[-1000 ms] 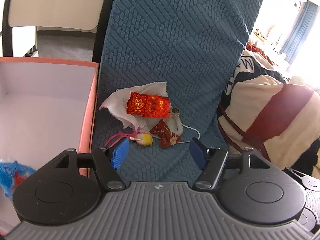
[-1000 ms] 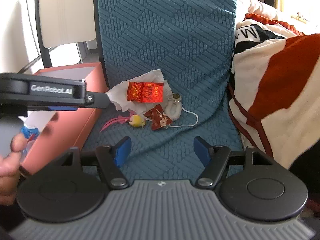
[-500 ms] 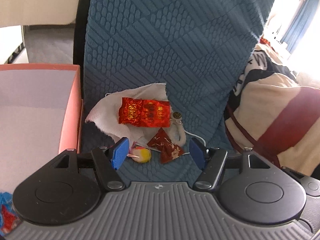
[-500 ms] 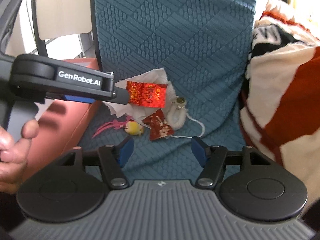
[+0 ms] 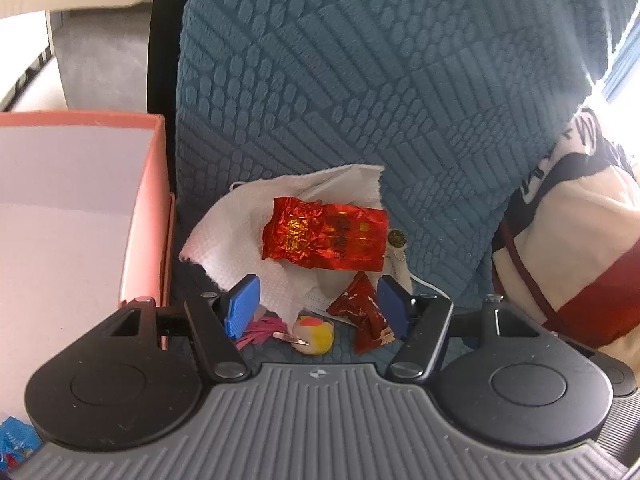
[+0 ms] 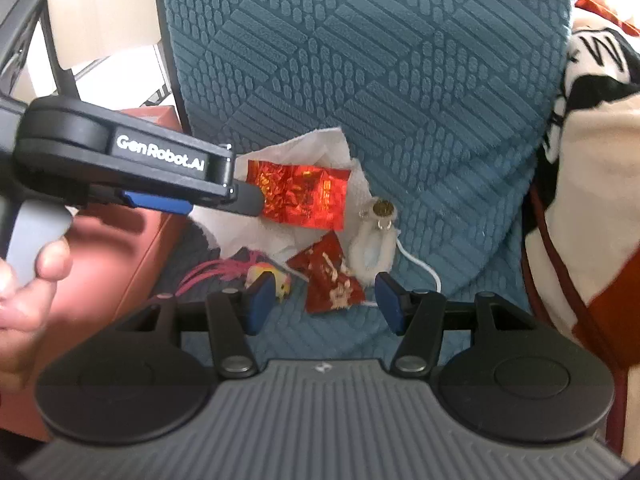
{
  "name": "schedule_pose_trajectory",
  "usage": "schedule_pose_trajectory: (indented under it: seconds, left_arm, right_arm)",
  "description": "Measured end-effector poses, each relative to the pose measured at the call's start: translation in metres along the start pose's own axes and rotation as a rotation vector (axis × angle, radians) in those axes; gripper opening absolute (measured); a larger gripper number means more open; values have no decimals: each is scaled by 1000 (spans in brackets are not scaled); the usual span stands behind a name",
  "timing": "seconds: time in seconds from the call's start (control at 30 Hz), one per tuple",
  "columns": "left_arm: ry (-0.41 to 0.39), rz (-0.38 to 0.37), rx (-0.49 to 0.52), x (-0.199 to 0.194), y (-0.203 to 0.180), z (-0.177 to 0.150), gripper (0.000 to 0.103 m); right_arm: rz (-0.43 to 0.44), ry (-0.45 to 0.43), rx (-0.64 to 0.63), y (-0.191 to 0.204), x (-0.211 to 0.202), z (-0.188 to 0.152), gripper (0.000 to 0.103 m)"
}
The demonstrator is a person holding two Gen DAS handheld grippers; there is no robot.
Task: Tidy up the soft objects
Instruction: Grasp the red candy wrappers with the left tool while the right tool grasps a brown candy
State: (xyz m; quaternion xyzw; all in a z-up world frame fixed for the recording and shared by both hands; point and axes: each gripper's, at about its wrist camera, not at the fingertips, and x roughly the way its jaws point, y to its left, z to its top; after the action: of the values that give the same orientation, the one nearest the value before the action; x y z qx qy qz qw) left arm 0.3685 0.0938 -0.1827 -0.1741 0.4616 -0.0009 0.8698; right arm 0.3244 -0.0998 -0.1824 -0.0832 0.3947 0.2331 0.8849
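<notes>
Crinkly red foil packet point(image 5: 325, 238), prob. on tissue point(image 5: 224, 236)

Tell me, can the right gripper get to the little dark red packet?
Probably yes. The right gripper is open, the dark red packet lies just ahead between its fingers, and nothing covers it.

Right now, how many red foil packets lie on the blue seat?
2. The large shiny red foil packet rests on the white paper towel; the small dark red triangular packet lies just in front of it. Others may be hidden under the towel.
</notes>
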Motion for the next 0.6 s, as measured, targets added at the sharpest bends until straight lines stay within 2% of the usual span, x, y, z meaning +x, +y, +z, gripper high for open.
schedule_pose_trajectory:
  seconds: [0.3, 0.5, 0.6]
  left_arm:
    - [28, 0, -18, 23, 13, 22, 67]
    - [54, 1, -7, 41, 17, 31, 59]
    - [81, 14, 4, 52, 19, 35, 56]
  right_arm:
    - [23, 55, 11, -6, 32, 18, 58]
    - [27, 96, 5, -13, 55, 27, 58]
    - [2, 147, 1, -18, 68, 27, 58]
